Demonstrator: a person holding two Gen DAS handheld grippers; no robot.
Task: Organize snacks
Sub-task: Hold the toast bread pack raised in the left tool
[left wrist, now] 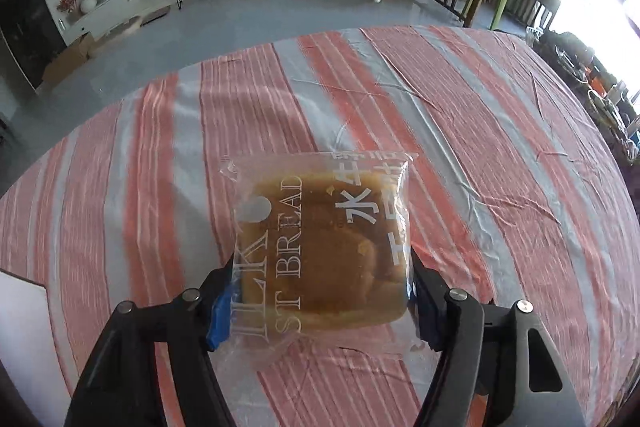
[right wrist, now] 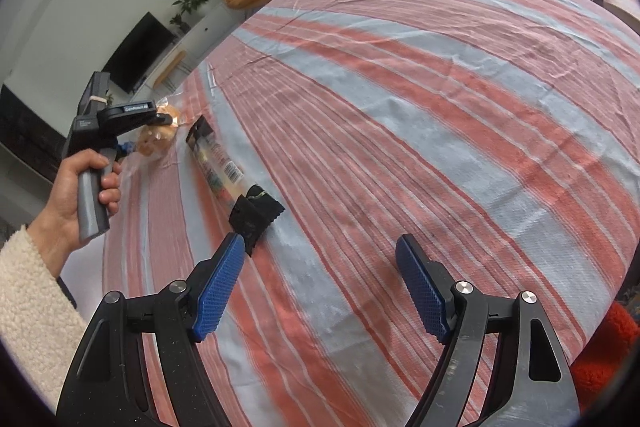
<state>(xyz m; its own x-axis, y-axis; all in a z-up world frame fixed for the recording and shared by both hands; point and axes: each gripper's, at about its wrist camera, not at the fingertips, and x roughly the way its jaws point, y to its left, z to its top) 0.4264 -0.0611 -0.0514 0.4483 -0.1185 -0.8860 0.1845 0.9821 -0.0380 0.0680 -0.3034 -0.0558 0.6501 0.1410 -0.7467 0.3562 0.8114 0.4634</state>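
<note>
Right gripper (right wrist: 320, 287): black frame, blue cross-hatched pads (right wrist: 218, 291), silver screws at the joints. Left gripper (left wrist: 320, 301): same build; grey handle, white label, probably a brand name. Left hand (right wrist: 74, 187) bare-skinned; cream fleece sleeve (right wrist: 28, 311).

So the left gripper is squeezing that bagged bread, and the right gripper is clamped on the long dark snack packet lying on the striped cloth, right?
Not quite. The left gripper does hold the bagged bread, but the right gripper is open and holds nothing. The right wrist view shows its blue fingers spread apart above the striped cloth, with the long dark snack packet lying ahead of them, ungripped.
</note>
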